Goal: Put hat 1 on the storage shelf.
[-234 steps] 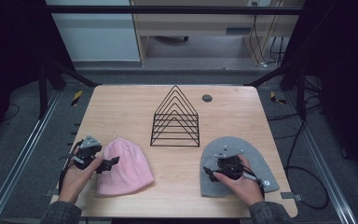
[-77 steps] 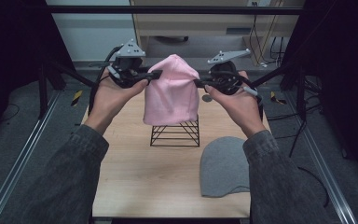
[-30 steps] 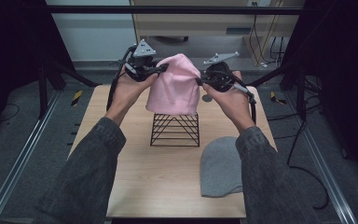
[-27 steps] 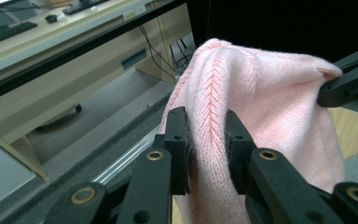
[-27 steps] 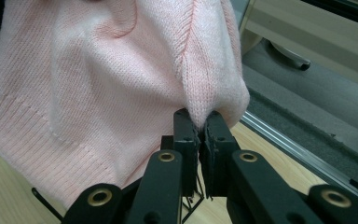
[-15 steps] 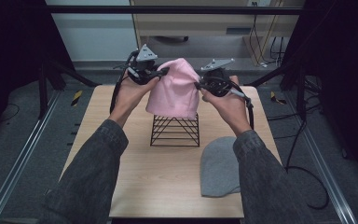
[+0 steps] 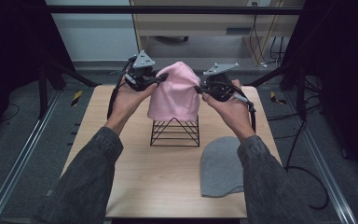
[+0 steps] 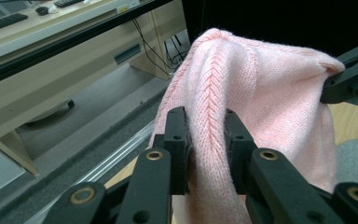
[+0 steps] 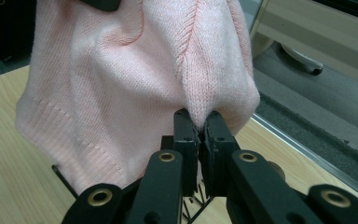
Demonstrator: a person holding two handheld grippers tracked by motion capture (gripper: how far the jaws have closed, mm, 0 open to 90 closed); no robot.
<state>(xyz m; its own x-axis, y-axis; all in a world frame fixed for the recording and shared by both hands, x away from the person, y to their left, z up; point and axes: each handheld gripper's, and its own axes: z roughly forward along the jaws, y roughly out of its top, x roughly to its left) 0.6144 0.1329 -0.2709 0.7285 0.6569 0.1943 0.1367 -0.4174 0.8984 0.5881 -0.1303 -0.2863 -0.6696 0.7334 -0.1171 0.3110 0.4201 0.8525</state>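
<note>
I have the pink beanie (image 7: pixel 175 93) held up over the black wire rack (image 7: pixel 175 132), its hem draped on the rack's peak at the table's (image 7: pixel 135 182) far middle. My left gripper (image 7: pixel 161 79) pinches its left side, jaws clamped on a knit fold; my right gripper (image 7: pixel 199 88) is clamped tight on the opposite side. Grey beanie (image 7: pixel 221 165) lies flat near right.

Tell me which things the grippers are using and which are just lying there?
In use:
pink hat, pinched by the left gripper and the right gripper
black wire rack, under the hat

Lying about:
grey hat, flat on the table
</note>
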